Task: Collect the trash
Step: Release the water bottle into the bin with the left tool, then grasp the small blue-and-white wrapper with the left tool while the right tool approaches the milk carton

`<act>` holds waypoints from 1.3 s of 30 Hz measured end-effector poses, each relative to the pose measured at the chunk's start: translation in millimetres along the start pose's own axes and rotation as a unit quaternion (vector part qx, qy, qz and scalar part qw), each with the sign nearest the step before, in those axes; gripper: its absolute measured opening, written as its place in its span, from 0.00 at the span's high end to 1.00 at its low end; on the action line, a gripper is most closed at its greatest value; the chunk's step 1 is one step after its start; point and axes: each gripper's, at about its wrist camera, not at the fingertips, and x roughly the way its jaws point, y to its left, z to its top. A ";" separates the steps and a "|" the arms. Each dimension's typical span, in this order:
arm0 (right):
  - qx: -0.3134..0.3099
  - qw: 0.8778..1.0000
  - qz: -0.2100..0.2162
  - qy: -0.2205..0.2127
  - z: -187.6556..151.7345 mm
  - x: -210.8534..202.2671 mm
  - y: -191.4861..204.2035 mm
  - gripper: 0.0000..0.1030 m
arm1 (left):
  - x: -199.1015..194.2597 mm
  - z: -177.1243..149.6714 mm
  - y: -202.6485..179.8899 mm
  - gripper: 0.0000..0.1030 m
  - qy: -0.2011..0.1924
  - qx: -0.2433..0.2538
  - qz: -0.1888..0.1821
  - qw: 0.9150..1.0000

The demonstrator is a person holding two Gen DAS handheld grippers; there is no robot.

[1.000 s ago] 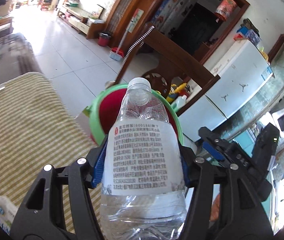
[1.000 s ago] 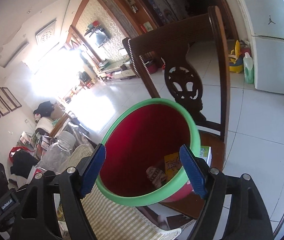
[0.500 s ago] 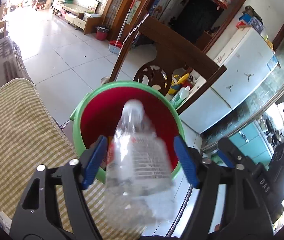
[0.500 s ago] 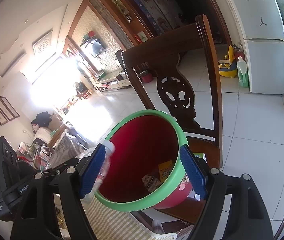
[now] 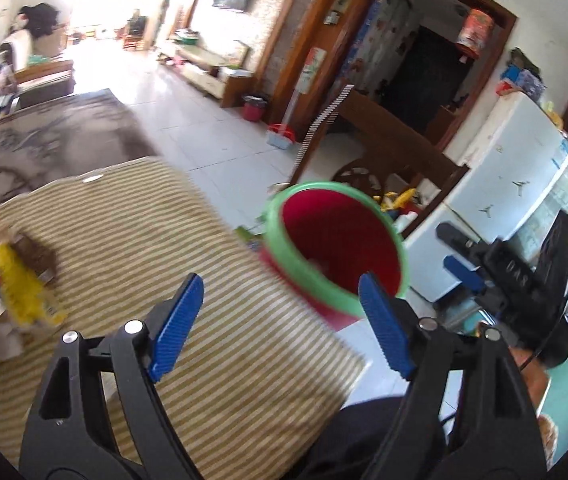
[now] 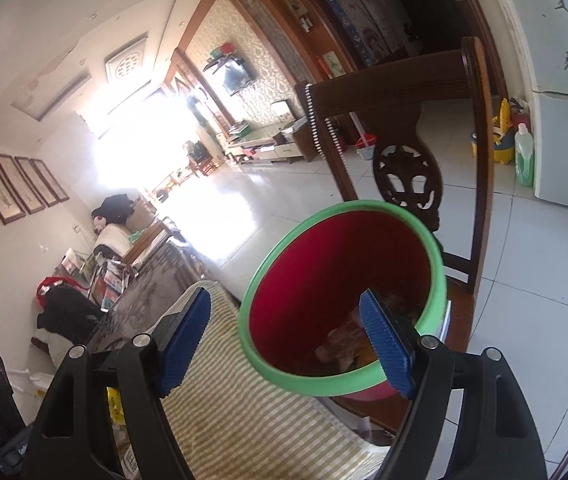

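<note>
Scene: a striped tablecloth [image 5: 220, 320] fills the lower centre of the left wrist view, with a red bin [image 5: 336, 248] rimmed in green at its far edge, right of centre.
Left gripper [image 5: 280, 324]: jaws spread wide with nothing between the blue pads; they have just been opening, and the clear bottle they carried a moment ago is gone from between them.
Right gripper [image 6: 288, 336]: jaws spread, nothing pinched; in its own view the bin's near rim [image 6: 308, 380] shows between the pads, not touched by them.
Bin contents: blurred wrappers [image 6: 344, 344] lie at the bottom, low in the right wrist frame; the bottle cannot be made out among them.
Remaining trash: a yellow packet [image 5: 24, 292] and other blurred litter sit at the left edge of the left wrist frame, on the cloth, well apart from the bin.
Look: the packet is bright yellow, flat and crumpled, lying beside pink and white scraps too smeared to name.
Handling, as judged: likely light, soft and crinkly, prone to slide on the cloth; not fragile.
Where to grip, as judged: across a raised fold or edge, pads closing nearly fully.
Backdrop: a carved wooden chair [image 6: 404, 128] stands behind the bin.
</note>
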 end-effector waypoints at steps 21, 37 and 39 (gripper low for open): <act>-0.240 0.945 0.114 0.193 -124.0 40.7 188.7 0.27 | -73.5 -172.8 157.4 0.23 0.070 -0.225 0.105 0.966; -0.303 0.916 0.118 0.237 -170.3 45.2 226.6 0.27 | -80.7 -179.2 172.1 0.69 0.037 -0.221 0.086 0.971; -0.315 0.910 0.116 0.243 -174.3 48.3 230.1 0.27 | -84.6 -178.6 175.2 0.69 0.030 -0.225 0.089 0.970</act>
